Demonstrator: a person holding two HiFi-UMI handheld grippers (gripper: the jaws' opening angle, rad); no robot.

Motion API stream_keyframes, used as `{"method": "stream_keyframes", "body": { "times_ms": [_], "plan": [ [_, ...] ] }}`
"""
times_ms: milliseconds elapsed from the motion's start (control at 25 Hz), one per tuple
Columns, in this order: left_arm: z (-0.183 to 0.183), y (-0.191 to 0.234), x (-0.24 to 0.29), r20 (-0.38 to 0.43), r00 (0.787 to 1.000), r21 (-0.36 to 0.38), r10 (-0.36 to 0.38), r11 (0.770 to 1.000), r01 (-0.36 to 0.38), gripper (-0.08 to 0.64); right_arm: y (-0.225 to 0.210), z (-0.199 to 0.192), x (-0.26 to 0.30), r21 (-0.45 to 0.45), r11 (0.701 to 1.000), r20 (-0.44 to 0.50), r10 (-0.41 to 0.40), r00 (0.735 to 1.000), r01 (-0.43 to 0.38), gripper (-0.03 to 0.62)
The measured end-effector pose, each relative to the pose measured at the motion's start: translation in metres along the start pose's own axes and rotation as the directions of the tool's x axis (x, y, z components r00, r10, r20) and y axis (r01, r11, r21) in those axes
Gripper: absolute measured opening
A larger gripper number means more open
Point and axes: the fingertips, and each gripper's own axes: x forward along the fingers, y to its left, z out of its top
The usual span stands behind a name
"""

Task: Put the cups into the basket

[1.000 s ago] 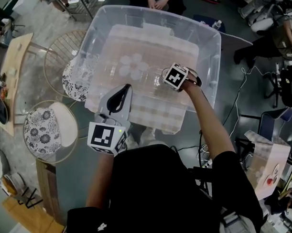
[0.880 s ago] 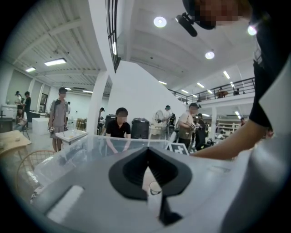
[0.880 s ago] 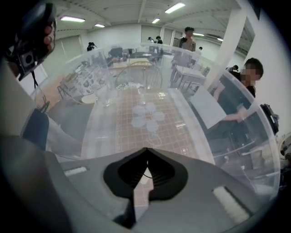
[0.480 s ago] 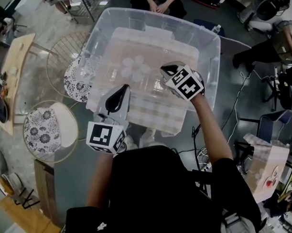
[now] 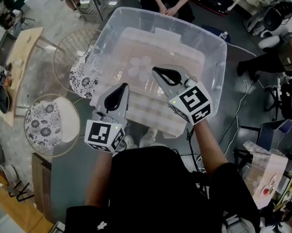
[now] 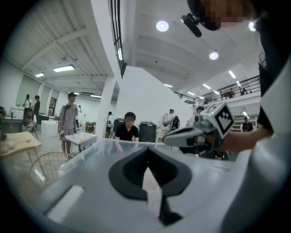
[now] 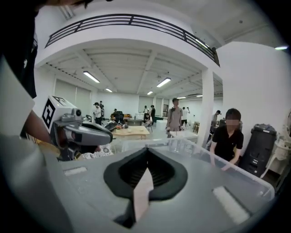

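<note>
Clear cups [image 5: 138, 66] sit clustered on the floor of the clear bin [image 5: 219, 54]. They lie below and just ahead-left of the right gripper [image 5: 156, 71], the nearer tool. Its jaws are pressed together and hold nothing. The left gripper [image 5: 124, 87], likewise closed and empty, hovers beside the wire basket [image 5: 59, 53] on its left.

My head camera sits high above my shoulders and looks steeply down onto the clear bin [image 5: 215, 78]. The left gripper [image 5: 122, 89] and right gripper [image 5: 157, 71] are close beneath it. Each gripper camera rides low behind its own jaws, facing almost level across the bin's near rim toward its far edge. Both catch the seated person in black [image 6: 126, 132] there, and each sees the other gripper alongside.
</note>
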Motion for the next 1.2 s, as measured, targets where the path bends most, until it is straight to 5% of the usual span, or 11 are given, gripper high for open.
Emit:
{"method": "stream_keyframes", "body": {
  "times_ms": [440, 720, 1200],
  "plan": [
    [0.001, 0.023, -0.033, 0.045, 0.988, -0.015, 0.145, 0.989, -0.145, 0.008, 0.066, 0.014, 0.014, -0.049, 0.985, 0.066, 0.171, 0.983, -0.168, 0.003],
    [-0.001, 0.049, -0.073, 0.053, 0.96, -0.03, 0.274, 0.962, -0.272, 0.008, 0.107, 0.01, 0.038, -0.083, 0.956, 0.047, 0.287, 0.957, -0.283, 0.003],
    [-0.006, 0.095, -0.111, 0.051, 0.933, -0.044, 0.357, 0.934, -0.355, 0.008, 0.172, -0.041, 0.113, -0.142, 0.911, -0.124, 0.373, 0.92, -0.388, 0.003]
  ]
}}
